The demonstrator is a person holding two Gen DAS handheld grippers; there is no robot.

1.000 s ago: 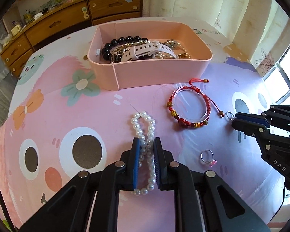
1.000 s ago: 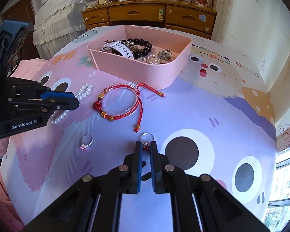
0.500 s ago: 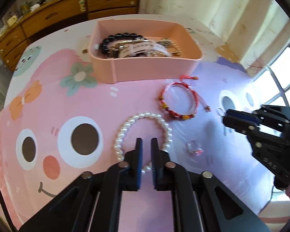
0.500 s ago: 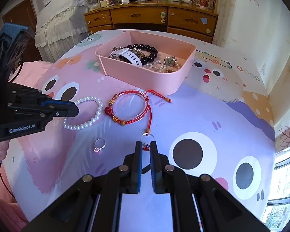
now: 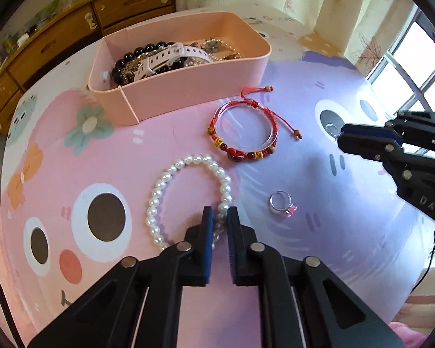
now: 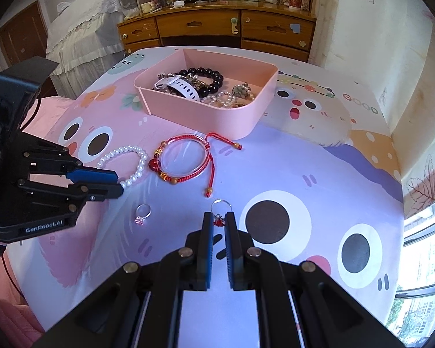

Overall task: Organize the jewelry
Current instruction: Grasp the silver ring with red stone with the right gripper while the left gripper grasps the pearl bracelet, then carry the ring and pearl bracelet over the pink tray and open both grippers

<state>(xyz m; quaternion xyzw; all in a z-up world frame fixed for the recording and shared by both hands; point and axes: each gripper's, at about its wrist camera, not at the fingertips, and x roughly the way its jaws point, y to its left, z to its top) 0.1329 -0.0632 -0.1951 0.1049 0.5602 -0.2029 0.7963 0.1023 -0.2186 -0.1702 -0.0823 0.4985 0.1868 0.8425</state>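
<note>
My left gripper [image 5: 219, 213] is shut on the near side of a white pearl bracelet [image 5: 185, 194], which hangs in an open loop just above the cloth; it also shows in the right wrist view [image 6: 127, 161]. My right gripper [image 6: 218, 219] is shut on a silver ring with a red stone [image 6: 219, 211], seen as a small ring at its tips in the left wrist view [image 5: 332, 129]. A red cord bracelet with a clear bangle [image 5: 245, 133] lies between them. A silver ring with a pink stone [image 5: 281, 201] lies on the cloth. The pink box [image 5: 188, 84] holds several bracelets and a white watch.
The table wears a pink and purple cartoon cloth [image 6: 275, 174]. A wooden dresser [image 6: 217, 29] stands behind the table, a bed [image 6: 81, 26] to the far left, and a window [image 5: 406, 63] to the right.
My left gripper has lifted and drawn back with the pearl bracelet, which opened from a twisted figure into a round loop. My right gripper stays shut on the red-stone ring.
</note>
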